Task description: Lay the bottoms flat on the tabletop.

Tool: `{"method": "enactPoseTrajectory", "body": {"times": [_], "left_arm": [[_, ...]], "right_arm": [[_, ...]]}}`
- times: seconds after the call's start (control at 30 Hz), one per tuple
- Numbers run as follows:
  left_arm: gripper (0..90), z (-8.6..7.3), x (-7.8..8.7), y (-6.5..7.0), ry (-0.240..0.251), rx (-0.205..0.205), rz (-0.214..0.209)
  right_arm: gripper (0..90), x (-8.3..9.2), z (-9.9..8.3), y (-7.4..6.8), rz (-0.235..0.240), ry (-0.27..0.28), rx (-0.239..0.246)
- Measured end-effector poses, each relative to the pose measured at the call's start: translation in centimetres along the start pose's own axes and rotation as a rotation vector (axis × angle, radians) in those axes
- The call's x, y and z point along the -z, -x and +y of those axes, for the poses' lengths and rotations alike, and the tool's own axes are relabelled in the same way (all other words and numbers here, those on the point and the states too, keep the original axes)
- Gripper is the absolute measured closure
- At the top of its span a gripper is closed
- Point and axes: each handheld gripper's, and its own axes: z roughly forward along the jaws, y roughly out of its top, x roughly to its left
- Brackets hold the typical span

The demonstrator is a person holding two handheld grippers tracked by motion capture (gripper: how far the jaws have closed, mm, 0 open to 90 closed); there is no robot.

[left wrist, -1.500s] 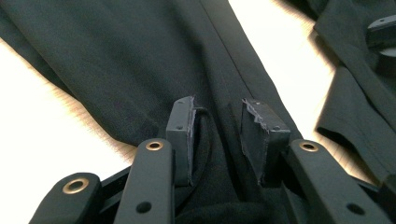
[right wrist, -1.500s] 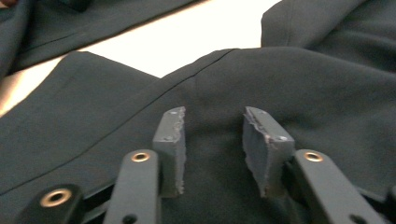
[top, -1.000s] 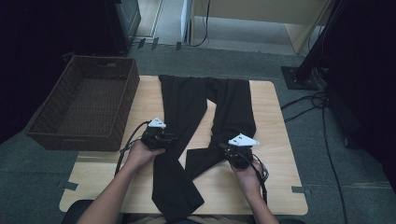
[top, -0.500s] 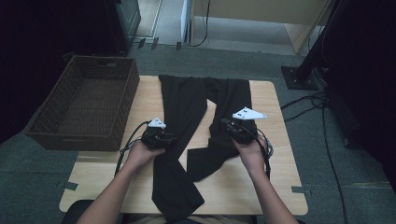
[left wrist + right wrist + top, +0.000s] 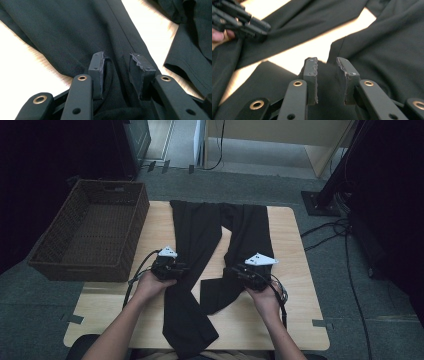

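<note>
Black trousers (image 5: pixel 200 230) lie flat on the wooden table (image 5: pixel 292 250), waist at the far side. My left gripper (image 5: pixel 182 269) sits on the left leg. In the left gripper view its jaws (image 5: pixel 116 60) pinch a raised bunch of that leg's cloth. My right gripper (image 5: pixel 235 269) is at the inner edge of the right leg, whose lower part is folded back. Its jaws (image 5: pixel 326 65) have just been opening. They stand apart with black cloth lying loose between the pads. The left gripper (image 5: pixel 239 22) shows at the upper left of the right gripper view.
A dark wicker basket (image 5: pixel 75 267) stands at the table's left edge, partly overhanging it. Bare wood shows between the two trouser legs and along the right and near sides. Cables and a stand base (image 5: pixel 320 202) lie on the floor to the right.
The right gripper went up the table, then came partway back toward the person. The left gripper and hand have kept still.
</note>
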Motion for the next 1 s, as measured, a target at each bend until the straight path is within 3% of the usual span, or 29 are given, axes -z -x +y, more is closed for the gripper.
{"method": "enactPoseTrajectory", "body": {"times": [0.3,0.43,0.53,0.7,0.87,1.0], "left_arm": [[65.0,0.0,0.0,0.0,0.003,0.001,-0.001],[65.0,0.0,0.0,0.0,0.002,0.000,0.000],[65.0,0.0,0.0,0.0,0.002,-0.001,0.001],[65.0,0.0,0.0,0.0,0.004,-0.001,0.000],[65.0,0.0,0.0,0.0,0.005,0.000,-0.001],[65.0,-0.1,0.0,0.0,0.004,-0.001,0.000]], "right_arm": [[52.8,-0.5,-1.8,-0.2,0.003,-0.013,-0.011],[52.3,-0.9,-2.5,0.0,0.004,-0.027,-0.002],[59.4,-1.5,-2.9,-0.1,-0.016,-0.053,0.014],[87.6,-2.4,-3.6,-0.2,-0.042,-0.097,0.018],[89.9,-1.9,-3.2,-0.1,-0.024,-0.083,-0.008],[89.9,-0.1,-2.1,-0.1,-0.011,-0.039,-0.022]]}}
